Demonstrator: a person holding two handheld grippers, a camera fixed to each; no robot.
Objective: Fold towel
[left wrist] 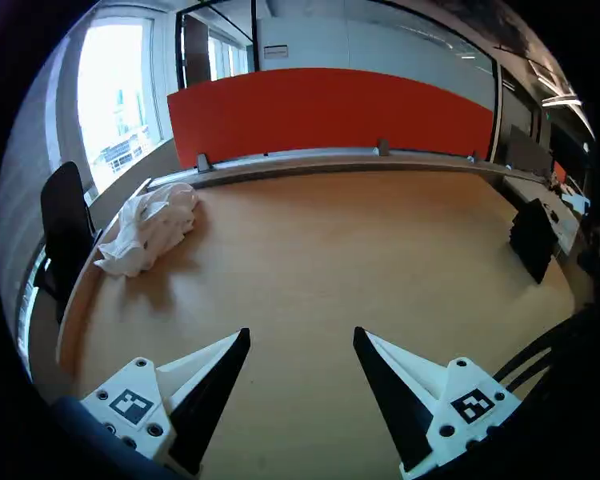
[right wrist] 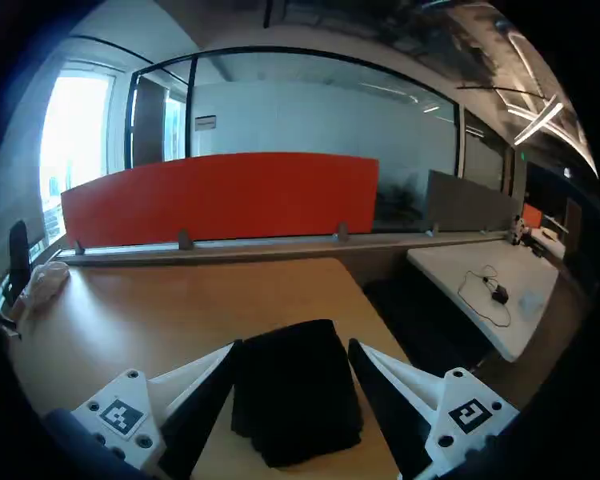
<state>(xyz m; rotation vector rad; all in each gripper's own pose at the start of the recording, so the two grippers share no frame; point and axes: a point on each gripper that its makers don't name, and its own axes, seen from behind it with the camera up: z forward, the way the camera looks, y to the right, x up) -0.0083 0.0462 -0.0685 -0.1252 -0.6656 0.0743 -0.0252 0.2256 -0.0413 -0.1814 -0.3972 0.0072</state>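
A crumpled white towel (left wrist: 152,224) lies on the wooden desk (left wrist: 324,264) at its far left; in the right gripper view the white towel (right wrist: 40,286) sits small at the left edge. My left gripper (left wrist: 300,340) is open over bare desk, well short of it. A folded black towel (right wrist: 296,392) rests flat near the desk's right edge. My right gripper (right wrist: 292,346) is open, one finger along each side of it, without squeezing. In the left gripper view the black towel (left wrist: 534,236) appears as a dark stack far right.
An orange divider (left wrist: 332,112) on a metal rail closes the desk's far side. A black chair (left wrist: 64,220) stands past the left edge. To the right, across a gap, is a white desk (right wrist: 492,296) with a cable on it.
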